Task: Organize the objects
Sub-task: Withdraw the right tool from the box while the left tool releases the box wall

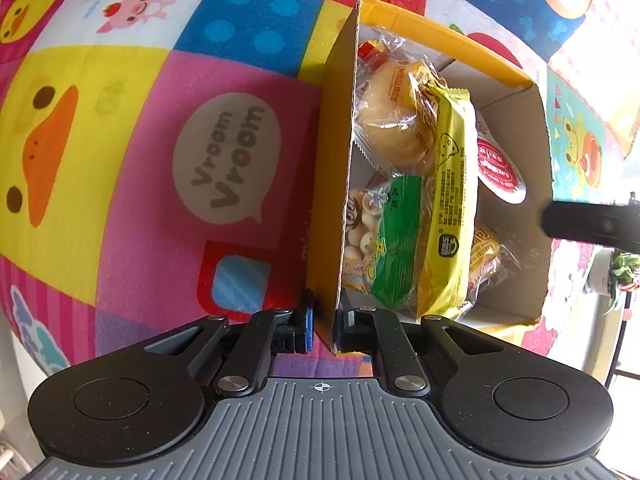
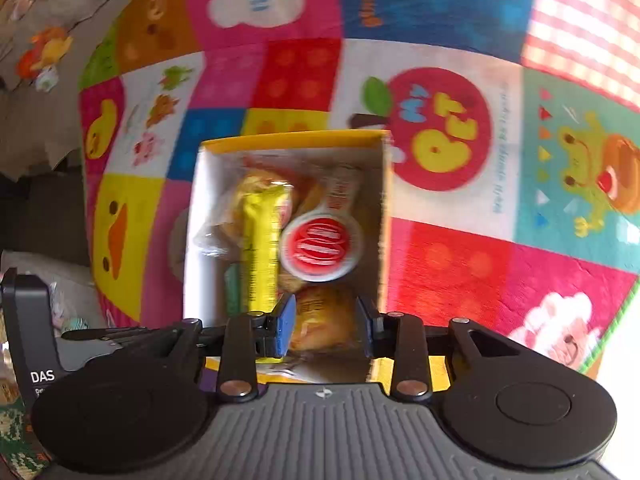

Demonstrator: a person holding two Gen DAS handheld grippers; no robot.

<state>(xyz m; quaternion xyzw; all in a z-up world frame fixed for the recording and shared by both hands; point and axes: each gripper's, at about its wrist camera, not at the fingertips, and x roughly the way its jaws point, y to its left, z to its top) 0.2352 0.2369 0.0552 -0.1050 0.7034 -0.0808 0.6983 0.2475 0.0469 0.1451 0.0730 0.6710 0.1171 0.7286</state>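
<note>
A yellow cardboard box (image 1: 332, 168) stands on a colourful play mat. It holds several snack packs: a long yellow bar (image 1: 452, 208), a green pack (image 1: 396, 240), a wrapped bun (image 1: 392, 120) and a red-lidded cup (image 1: 500, 172). My left gripper (image 1: 323, 326) is shut on the box's near left wall. My right gripper (image 2: 326, 326) is open above the box (image 2: 386, 216), over a yellow wrapped snack (image 2: 320, 320). The yellow bar (image 2: 262, 240) and the red-lidded cup (image 2: 320, 246) show in the right wrist view too. The right gripper's black body (image 1: 592, 226) shows at the left wrist view's right edge.
The play mat (image 1: 120, 140) with cartoon patches spreads all around the box and also fills the right wrist view (image 2: 480, 264). A potted plant (image 1: 624, 272) stands beyond the mat at the far right. A grey patterned cloth (image 2: 36, 40) lies off the mat's left.
</note>
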